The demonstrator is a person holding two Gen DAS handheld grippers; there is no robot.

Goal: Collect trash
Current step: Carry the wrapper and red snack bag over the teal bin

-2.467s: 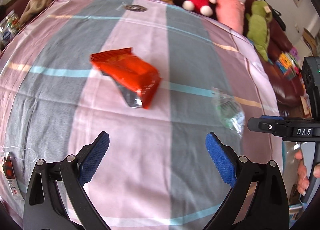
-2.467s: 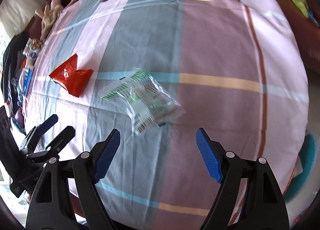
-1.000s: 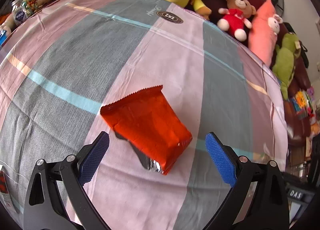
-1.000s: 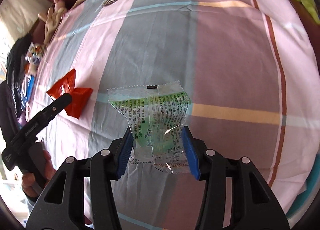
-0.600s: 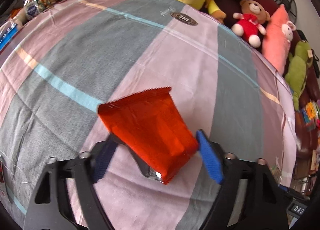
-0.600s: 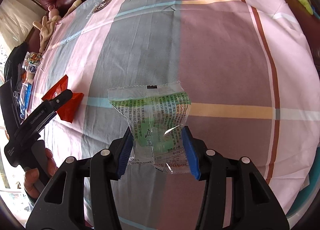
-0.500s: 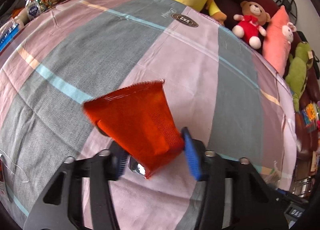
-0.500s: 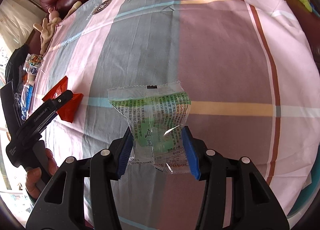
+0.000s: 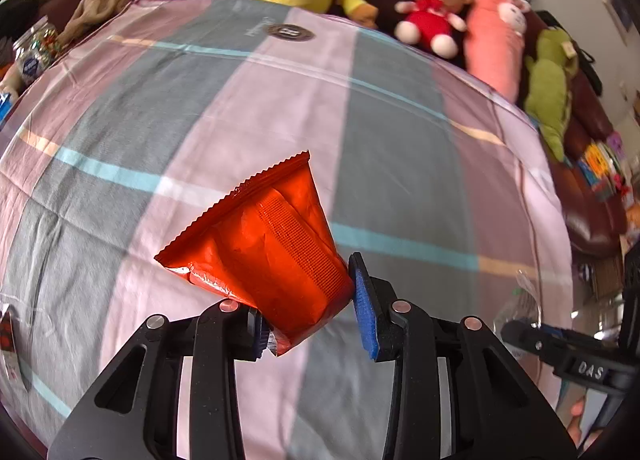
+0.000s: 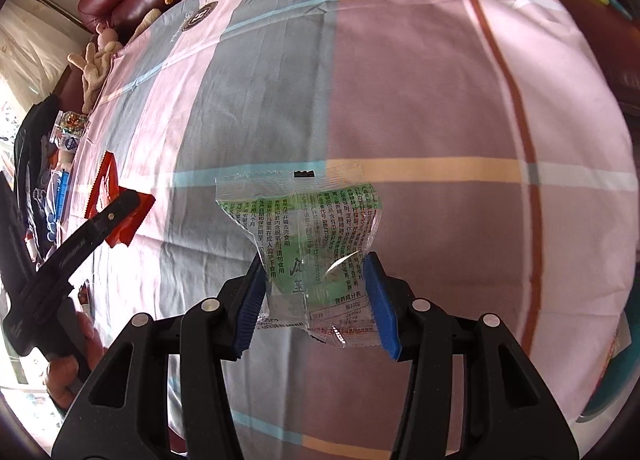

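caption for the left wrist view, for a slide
Left gripper shut on a red wrapper above the striped sheet, plush toys lined along the sofa behind.

You have two wrappers in view: one red wrapper and one clear green-printed wrapper. Along the sofa you can count five plush toys.
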